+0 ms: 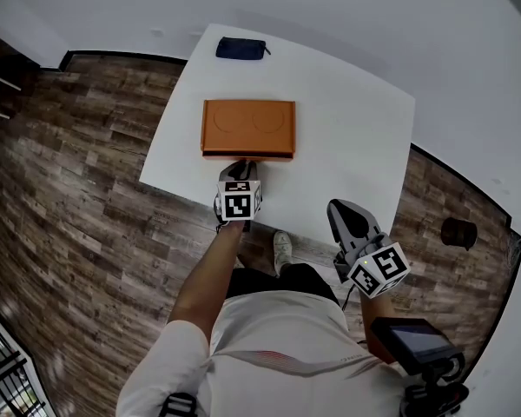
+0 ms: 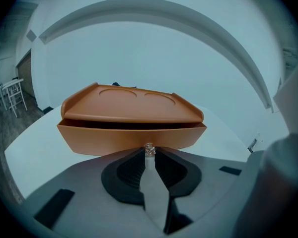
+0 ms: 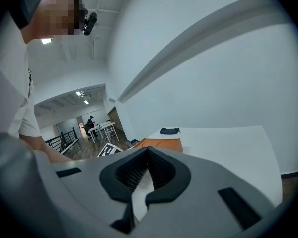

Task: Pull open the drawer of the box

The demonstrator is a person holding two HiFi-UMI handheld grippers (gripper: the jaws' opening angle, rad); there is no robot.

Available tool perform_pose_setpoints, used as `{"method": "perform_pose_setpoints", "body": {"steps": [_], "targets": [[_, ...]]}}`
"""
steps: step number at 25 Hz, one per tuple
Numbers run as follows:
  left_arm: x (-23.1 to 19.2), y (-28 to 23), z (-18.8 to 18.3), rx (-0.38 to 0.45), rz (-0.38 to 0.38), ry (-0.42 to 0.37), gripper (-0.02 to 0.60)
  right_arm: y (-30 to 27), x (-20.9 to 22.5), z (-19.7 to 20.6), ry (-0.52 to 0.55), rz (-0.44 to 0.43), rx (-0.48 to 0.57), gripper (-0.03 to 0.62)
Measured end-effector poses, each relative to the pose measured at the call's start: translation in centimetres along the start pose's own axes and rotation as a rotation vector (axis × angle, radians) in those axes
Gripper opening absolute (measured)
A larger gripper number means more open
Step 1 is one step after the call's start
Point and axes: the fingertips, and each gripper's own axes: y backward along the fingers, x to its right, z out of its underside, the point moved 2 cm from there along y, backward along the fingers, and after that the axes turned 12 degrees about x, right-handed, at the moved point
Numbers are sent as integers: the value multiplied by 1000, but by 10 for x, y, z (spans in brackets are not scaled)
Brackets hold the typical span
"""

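White table (image 1: pixel 356 137): drawer knob (image 2: pixel 149 149) pinched in L gripper (image 2: pixel 149 155).

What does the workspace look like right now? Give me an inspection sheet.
Surface: white table, holding two things.
Job's things: orange box mid-table; drawer front faces the person, with a dark gap above it; knob at its middle.
Clutter: dark pouch at the far edge.
Grippers: left gripper shut on the knob; right gripper shut, empty, held by the table's near edge.
Cables: nothing seen on the table.
Surroundings: wood floor, white walls; dark round thing on the floor at right.
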Motion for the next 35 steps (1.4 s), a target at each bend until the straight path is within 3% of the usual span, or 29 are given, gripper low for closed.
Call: {"method": "perform_pose_setpoints", "body": {"steps": [9, 22, 35], "targets": [[7, 19, 14, -12, 8, 25, 75, -6, -6, -1, -6, -33, 8, 2], [11, 28, 27, -9, -64, 55, 75, -2, -11, 7, -2, -73, -5, 2], [22, 61, 58, -24, -63, 60, 75, 3, -16, 12, 0, -122, -5, 2]]}}
